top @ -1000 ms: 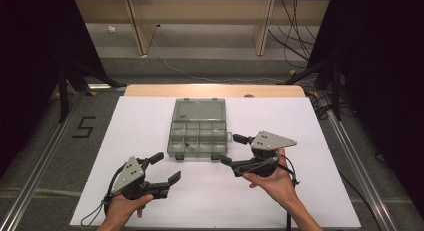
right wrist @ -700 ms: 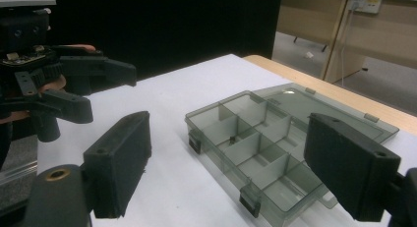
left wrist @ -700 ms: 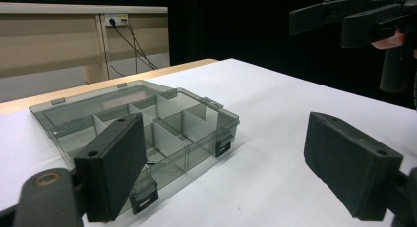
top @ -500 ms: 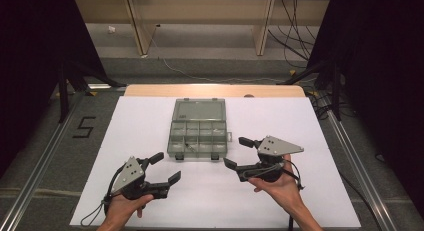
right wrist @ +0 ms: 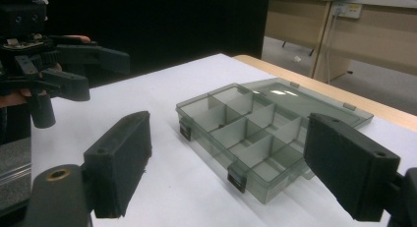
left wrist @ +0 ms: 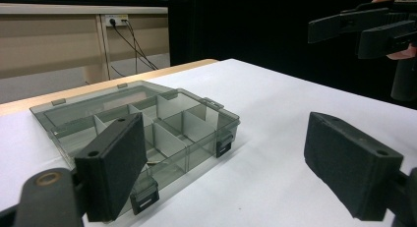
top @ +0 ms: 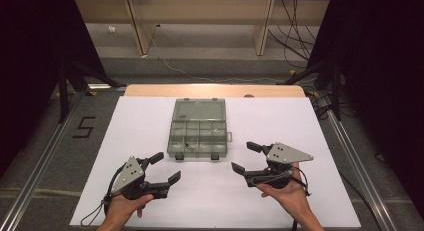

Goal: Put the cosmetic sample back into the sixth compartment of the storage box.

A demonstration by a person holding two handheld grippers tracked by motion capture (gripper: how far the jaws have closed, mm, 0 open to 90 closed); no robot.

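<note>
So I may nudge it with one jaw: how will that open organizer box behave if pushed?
The box looks like thin, clear plastic with mostly bare compartments, so probably light; it would likely slide on the smooth white table. Its lid lies open flat behind, so it seems unlikely to tip, though it may pivot.

Even overhead light, dark surroundings, soft focus

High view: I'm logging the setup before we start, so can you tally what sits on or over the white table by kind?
Compartment box, lid open flat: 1
Handheld grippers, left gripper and right gripper, both open: 2
Black latches on the box's near edge: 2
Total: 5
</note>
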